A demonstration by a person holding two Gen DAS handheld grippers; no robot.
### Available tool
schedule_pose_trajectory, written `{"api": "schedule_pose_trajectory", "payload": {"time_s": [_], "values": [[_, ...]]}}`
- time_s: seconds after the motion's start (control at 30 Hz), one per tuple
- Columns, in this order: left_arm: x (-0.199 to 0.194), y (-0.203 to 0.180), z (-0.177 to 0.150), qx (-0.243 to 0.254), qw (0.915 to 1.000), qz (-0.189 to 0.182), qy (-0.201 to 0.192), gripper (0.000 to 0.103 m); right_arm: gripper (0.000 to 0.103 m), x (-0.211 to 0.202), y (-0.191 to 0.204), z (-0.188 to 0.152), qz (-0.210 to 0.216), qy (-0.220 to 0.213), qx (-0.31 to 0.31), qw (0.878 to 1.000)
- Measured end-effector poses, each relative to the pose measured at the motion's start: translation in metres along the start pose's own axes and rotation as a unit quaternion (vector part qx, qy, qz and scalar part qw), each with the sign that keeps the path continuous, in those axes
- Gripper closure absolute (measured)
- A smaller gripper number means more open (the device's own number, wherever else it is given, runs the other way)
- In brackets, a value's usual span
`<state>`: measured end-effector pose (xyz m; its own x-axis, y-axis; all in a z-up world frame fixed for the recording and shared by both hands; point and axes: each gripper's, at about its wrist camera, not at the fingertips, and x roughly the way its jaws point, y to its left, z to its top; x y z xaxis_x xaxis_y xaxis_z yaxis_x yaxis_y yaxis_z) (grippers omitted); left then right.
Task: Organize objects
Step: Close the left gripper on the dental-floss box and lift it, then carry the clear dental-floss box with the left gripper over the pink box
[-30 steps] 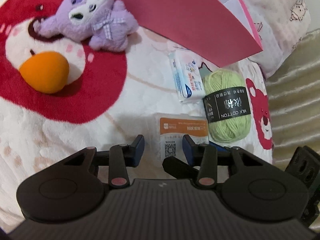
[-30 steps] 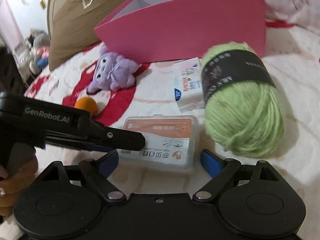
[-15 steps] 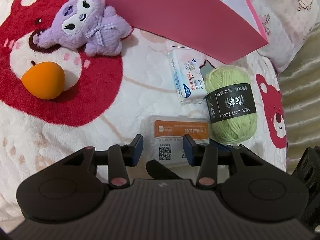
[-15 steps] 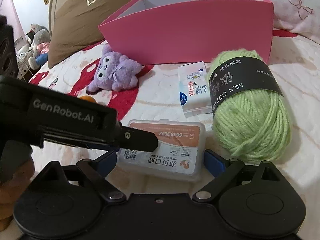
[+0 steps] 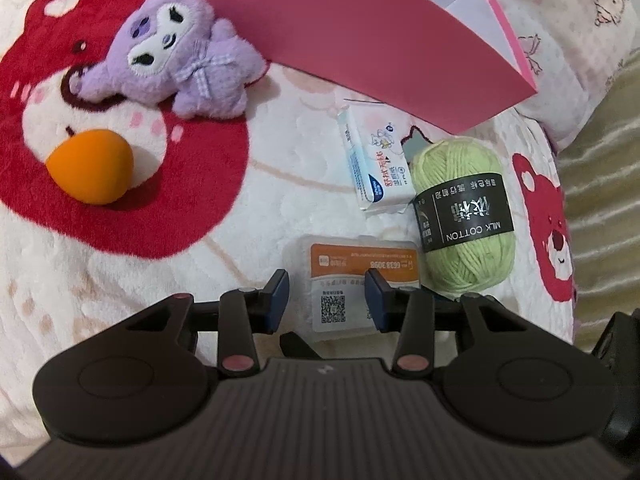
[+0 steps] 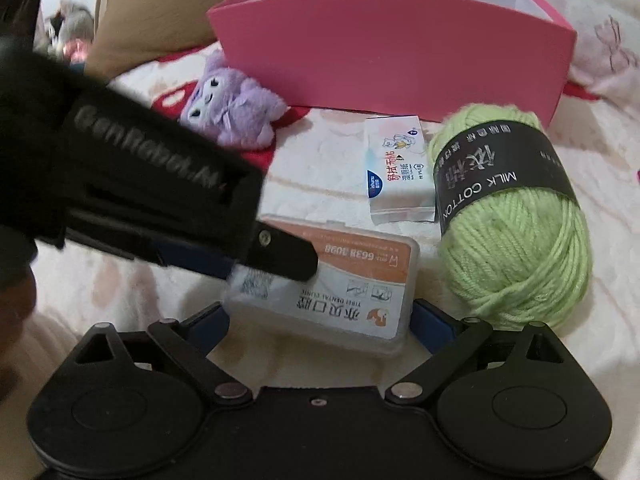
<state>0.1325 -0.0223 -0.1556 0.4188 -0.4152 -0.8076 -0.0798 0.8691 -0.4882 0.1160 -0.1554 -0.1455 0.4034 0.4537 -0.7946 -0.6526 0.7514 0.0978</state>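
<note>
Both grippers have closed in on the clear plastic case [image 6: 324,288] lying on the blanket [image 5: 120,280] before the pink box [image 6: 392,64]. Right gripper [image 6: 320,318]: jaws just spread wider, straddling the case without touching, likely ready to grasp. Left gripper [image 5: 327,295]: jaws partly apart, empty, above the case.

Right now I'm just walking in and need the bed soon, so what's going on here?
A person is tidying small things on the blanket with two hand-held claws. The right claw has just been opening and now straddles the clear plastic case without gripping it. The left claw hovers over the same case, partly open. The green yarn, tissue pack, purple plush and orange ball lie outside the pink box.
</note>
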Motion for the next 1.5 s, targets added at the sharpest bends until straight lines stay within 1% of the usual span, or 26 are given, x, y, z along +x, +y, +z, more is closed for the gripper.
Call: {"api": "schedule_pose_trajectory", "payload": {"time_s": [0.1, 0.13, 0.2, 0.4, 0.5, 0.6, 0.83, 0.97, 1.1, 1.27, 1.33, 1.4, 1.5], "values": [[-0.001, 0.001, -0.001, -0.004, 1.0000, -0.003, -0.001, 0.064, 0.006, -0.002, -0.002, 0.000, 0.004, -0.001, 0.008, 1.000], [-0.002, 0.000, -0.002, -0.001, 1.0000, -0.003, -0.004, 0.064, 0.008, -0.003, -0.002, -0.001, 0.007, -0.003, 0.007, 1.000], [-0.005, -0.003, -0.005, 0.012, 0.9999, 0.001, -0.009, 0.064, 0.008, -0.004, 0.000, -0.001, 0.003, -0.007, 0.005, 1.000], [-0.020, -0.010, -0.013, 0.036, 0.9989, 0.021, -0.021, 0.065, 0.008, -0.010, 0.000, -0.001, 0.017, -0.013, 0.013, 1.000], [-0.033, -0.013, -0.016, 0.051, 0.9976, 0.041, -0.024, 0.064, 0.008, -0.014, 0.005, 0.001, 0.032, -0.015, 0.014, 0.999], [-0.043, -0.011, -0.013, 0.040, 0.9980, 0.040, -0.025, 0.064, 0.008, -0.018, 0.012, 0.002, 0.035, -0.020, 0.006, 0.999], [-0.079, -0.019, -0.010, 0.051, 0.9970, 0.022, -0.053, 0.064, 0.008, -0.047, 0.021, 0.018, 0.038, -0.048, 0.005, 0.998], [-0.098, -0.027, -0.007, 0.063, 0.9954, 0.008, -0.072, 0.064, 0.008, -0.070, 0.029, 0.026, 0.028, -0.064, -0.002, 0.998], [-0.114, -0.031, -0.004, 0.057, 0.9944, -0.017, -0.087, 0.064, 0.008, -0.088, 0.034, 0.039, 0.015, -0.080, -0.012, 0.997], [-0.127, -0.034, 0.000, 0.068, 0.9915, -0.042, -0.102, 0.064, 0.008, -0.097, 0.038, 0.051, -0.002, -0.094, -0.028, 0.995], [-0.132, -0.033, 0.003, 0.072, 0.9904, -0.052, -0.106, 0.064, 0.008, -0.103, 0.038, 0.054, -0.004, -0.096, -0.035, 0.995], [-0.134, -0.030, 0.008, 0.065, 0.9903, -0.065, -0.103, 0.064, 0.008, -0.108, 0.040, 0.052, -0.007, -0.099, -0.041, 0.994], [-0.141, -0.025, 0.018, 0.053, 0.9902, -0.086, -0.097, 0.065, 0.008, -0.111, 0.043, 0.059, -0.015, -0.108, -0.052, 0.993]]}}
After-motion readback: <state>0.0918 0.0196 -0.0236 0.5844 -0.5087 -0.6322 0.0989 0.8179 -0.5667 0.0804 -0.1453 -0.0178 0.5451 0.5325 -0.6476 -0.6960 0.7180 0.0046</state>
